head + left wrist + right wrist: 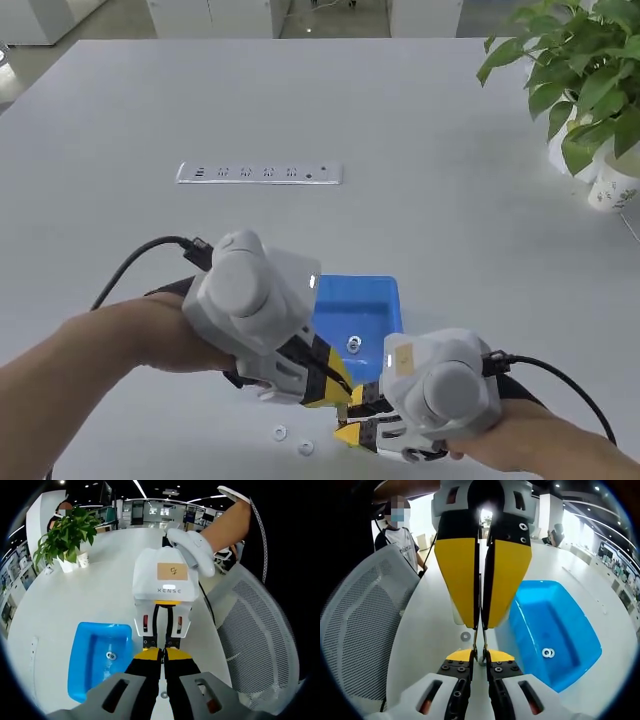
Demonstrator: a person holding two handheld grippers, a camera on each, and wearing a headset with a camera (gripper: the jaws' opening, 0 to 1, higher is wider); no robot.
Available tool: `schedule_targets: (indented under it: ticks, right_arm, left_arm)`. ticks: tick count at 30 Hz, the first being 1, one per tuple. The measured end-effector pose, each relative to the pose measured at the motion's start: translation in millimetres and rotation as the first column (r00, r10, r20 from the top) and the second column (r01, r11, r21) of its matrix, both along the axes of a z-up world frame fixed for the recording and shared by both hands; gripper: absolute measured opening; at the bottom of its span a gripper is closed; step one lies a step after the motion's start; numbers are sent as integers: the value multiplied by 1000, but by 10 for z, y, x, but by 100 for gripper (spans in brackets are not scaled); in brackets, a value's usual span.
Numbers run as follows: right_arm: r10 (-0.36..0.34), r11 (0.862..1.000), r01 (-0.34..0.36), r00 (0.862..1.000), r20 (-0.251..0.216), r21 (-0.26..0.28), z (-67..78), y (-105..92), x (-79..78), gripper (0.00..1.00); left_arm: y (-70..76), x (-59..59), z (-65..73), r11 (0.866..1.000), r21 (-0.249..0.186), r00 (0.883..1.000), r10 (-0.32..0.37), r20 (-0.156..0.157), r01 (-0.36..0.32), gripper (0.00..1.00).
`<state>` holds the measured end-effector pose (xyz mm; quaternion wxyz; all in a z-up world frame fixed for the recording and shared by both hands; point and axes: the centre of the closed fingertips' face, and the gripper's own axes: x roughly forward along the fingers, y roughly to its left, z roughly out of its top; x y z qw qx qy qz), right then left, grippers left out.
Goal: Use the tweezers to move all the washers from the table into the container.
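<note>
My two grippers meet tip to tip at the table's near edge. Thin metal tweezers (479, 642) run between them. The left gripper (163, 653) is shut on the tweezers, and its yellow jaws hang down from the top of the right gripper view. The right gripper (479, 657) is shut on the tweezers' other end. A blue container (378, 292) lies just beyond the grippers with one washer (353, 344) inside. Two washers (280, 432) lie on the table below the left gripper (343, 388), near the right gripper (350, 412).
A white power strip (258, 173) lies mid-table. A potted plant (590, 90) stands at the far right. A mesh office chair (260, 630) stands just off the table's near edge. A person stands behind the chair.
</note>
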<state>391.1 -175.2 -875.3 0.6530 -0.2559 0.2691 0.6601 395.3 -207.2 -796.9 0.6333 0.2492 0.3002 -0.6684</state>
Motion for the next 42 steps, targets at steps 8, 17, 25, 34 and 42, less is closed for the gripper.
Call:
schedule_targets:
  ticks: [8,17,25,34,42]
  right_arm:
    - [-3,1000,3,1000,5,-3,0,-3,5,11]
    - [-17,1000,17,1000,-2,3,-1,-4,9,10]
    - [-14,1000,14,1000,-1,-1,4,-6,1,10]
    - [-18,1000,18,1000,3,2,41,-18,8,10]
    - [-18,1000,17,1000,15,11,137,4,20,10]
  left_arm:
    - [-2,5,1,1000,1,1000,0,2,0,5]
    - [-4,8,3,1000,-1,1000,0,0,0,5]
    - [-3,5,4,1000,-1,1000,-2,-3,2,5]
    - [-10,12,44,1000,-8,1000,1,-4,-1,5]
    - [-1,23,146,1000,-15,1000,4,-1,-4,5]
